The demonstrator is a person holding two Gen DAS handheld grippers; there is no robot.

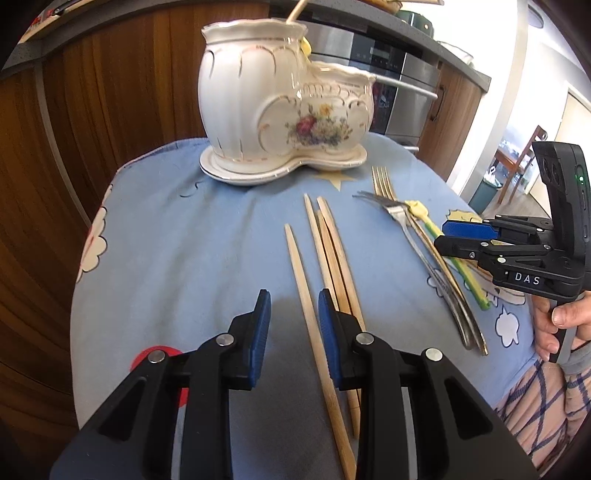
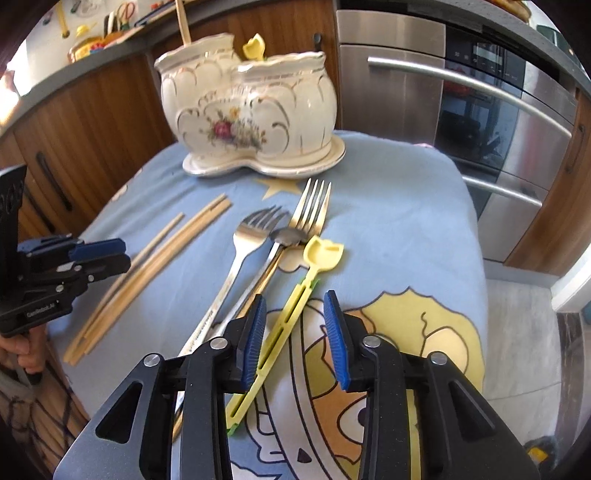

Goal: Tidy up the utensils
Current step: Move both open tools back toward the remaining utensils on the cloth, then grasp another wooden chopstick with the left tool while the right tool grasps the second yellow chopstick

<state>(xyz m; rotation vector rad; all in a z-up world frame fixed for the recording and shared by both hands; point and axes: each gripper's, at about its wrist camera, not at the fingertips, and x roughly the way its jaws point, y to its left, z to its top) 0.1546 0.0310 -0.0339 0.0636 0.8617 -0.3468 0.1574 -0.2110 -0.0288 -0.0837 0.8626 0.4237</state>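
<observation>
A white floral ceramic utensil holder (image 1: 280, 107) (image 2: 251, 107) stands at the back of a blue cloth-covered table, with a chopstick and a yellow plastic utensil in it. Several wooden chopsticks (image 1: 325, 280) (image 2: 147, 269) lie on the cloth. My left gripper (image 1: 293, 306) is open above them, one chopstick between its fingers. Forks (image 1: 424, 251) (image 2: 243, 243) and a yellow plastic pick (image 2: 291, 299) lie to the right. My right gripper (image 2: 295, 310) (image 1: 458, 236) is open, hovering over the yellow pick's handle.
The blue cartoon cloth (image 1: 184, 240) (image 2: 406, 221) covers a small table with rounded edges. Wooden cabinets (image 1: 92, 110) and a steel oven (image 2: 480, 110) stand behind. A counter with clutter (image 2: 92, 33) is at the back left.
</observation>
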